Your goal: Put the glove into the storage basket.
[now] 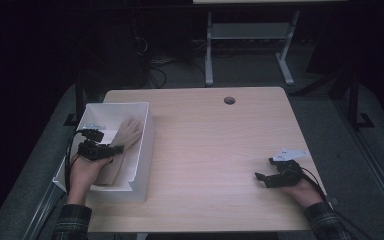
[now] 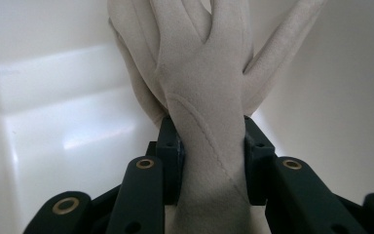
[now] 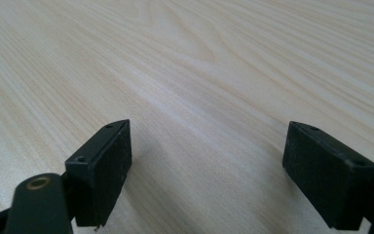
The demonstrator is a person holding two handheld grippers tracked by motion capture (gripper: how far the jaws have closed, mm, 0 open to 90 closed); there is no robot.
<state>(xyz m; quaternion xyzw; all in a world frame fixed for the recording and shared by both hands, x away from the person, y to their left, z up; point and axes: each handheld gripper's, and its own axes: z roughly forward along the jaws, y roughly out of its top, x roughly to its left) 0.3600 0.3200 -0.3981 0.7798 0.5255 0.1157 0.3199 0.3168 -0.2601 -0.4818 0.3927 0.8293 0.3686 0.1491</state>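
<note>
We've got the left gripper clamped on the beige glove inside the white bin at table's left, right gripper wide open & empty; limp cuff could slip w/ a quick pull.

Lab, dim rm, wood table, floor cables

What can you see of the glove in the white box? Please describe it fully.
The glove is pale beige and looks like soft, suede-like fabric, with a curved seam along its back. It lies lengthwise inside the white box at the table's left edge, its fingers pointing away from the person. The left gripper is closed on its wrist part, one jaw pressing each side. More of the same fabric lies beneath it, perhaps a second glove.
</note>
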